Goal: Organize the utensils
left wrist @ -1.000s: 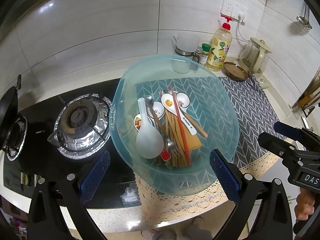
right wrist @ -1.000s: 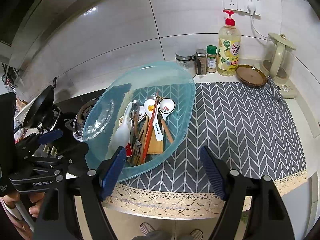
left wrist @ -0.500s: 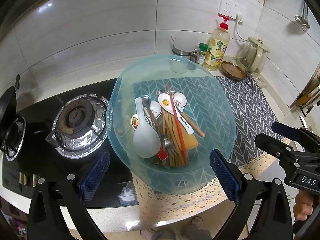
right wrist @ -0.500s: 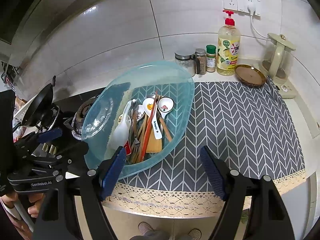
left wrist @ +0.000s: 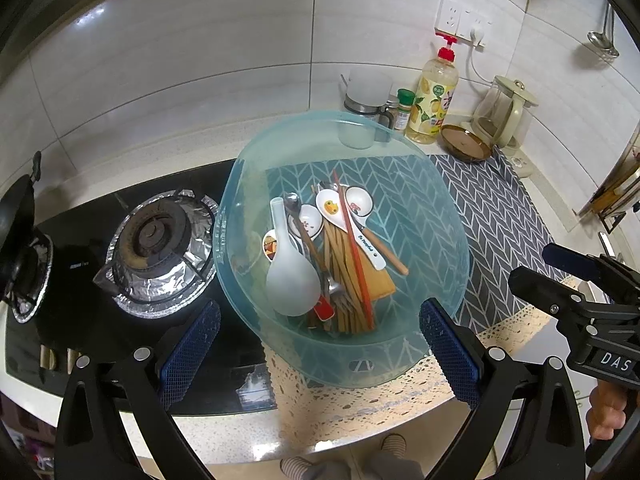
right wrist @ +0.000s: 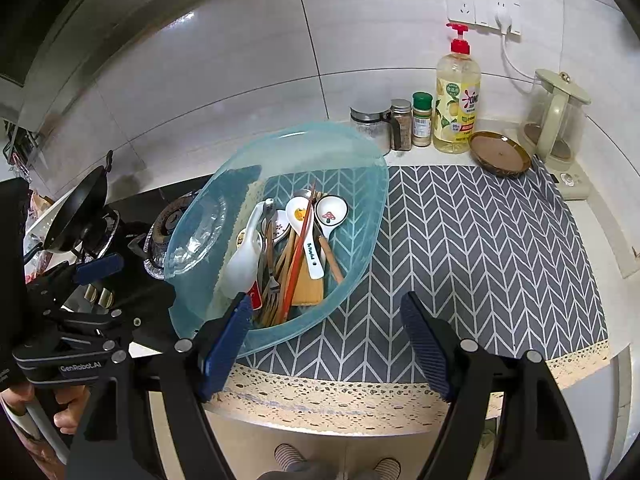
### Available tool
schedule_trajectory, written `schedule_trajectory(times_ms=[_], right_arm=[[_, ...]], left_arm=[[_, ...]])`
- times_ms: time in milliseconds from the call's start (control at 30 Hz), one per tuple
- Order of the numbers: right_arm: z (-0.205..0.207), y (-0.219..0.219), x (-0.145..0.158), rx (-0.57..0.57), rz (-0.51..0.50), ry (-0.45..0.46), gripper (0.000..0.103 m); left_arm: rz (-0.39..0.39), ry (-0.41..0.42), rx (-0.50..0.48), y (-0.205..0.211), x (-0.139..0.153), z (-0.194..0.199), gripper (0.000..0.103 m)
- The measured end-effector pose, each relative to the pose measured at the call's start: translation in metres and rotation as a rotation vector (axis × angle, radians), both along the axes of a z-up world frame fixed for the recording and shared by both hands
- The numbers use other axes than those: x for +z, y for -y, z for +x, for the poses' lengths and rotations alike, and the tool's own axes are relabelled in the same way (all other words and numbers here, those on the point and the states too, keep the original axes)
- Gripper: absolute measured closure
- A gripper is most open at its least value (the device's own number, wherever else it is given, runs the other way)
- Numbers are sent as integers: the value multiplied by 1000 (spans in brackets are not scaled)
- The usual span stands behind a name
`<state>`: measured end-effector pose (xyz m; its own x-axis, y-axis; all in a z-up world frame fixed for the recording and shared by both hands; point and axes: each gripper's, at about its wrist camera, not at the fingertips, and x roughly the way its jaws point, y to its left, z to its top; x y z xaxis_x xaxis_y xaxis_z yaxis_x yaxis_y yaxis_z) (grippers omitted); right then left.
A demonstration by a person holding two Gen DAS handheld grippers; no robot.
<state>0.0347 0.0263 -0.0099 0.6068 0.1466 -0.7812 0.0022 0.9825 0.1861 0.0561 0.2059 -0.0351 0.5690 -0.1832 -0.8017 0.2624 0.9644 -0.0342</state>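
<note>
A clear blue plastic basin (left wrist: 432, 216) (right wrist: 360, 220) sits on the counter, partly over the grey chevron mat. Inside lies a heap of utensils: a large white ladle (left wrist: 290, 276) (right wrist: 242, 256), small ceramic spoons (left wrist: 330, 208) (right wrist: 332, 212), wooden chopsticks (left wrist: 344, 280), a red chopstick (left wrist: 354, 248) (right wrist: 298, 248), a fork (right wrist: 272, 280) and a wooden spatula (right wrist: 310, 284). My left gripper (left wrist: 320, 356) is open and empty, just in front of the basin's near rim. My right gripper (right wrist: 328, 344) is open and empty, at the basin's near right edge above the mat.
A gas stove with a foil-lined burner (left wrist: 154, 248) is left of the basin, a black pan (right wrist: 80, 208) beyond it. Spice jars (right wrist: 422, 124), a soap bottle (right wrist: 456, 100), a brown saucer (right wrist: 500, 154) and a kettle (right wrist: 556, 116) line the back wall. The mat (right wrist: 480, 248) stretches right.
Both grippers have stayed open. The left view has shifted slightly, with the basin a little higher in the frame. The right view has barely changed.
</note>
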Motion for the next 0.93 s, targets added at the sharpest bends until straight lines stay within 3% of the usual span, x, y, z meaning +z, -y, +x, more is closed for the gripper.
schedule_trajectory(times_ms=[500, 933], right_arm=[[-2, 0, -4, -9, 11, -7, 29], [-1, 3, -5, 11, 17, -2, 29]], left_arm=[[-6, 23, -6, 0, 5, -5, 4], [-9, -9, 0, -1, 0, -4, 4]])
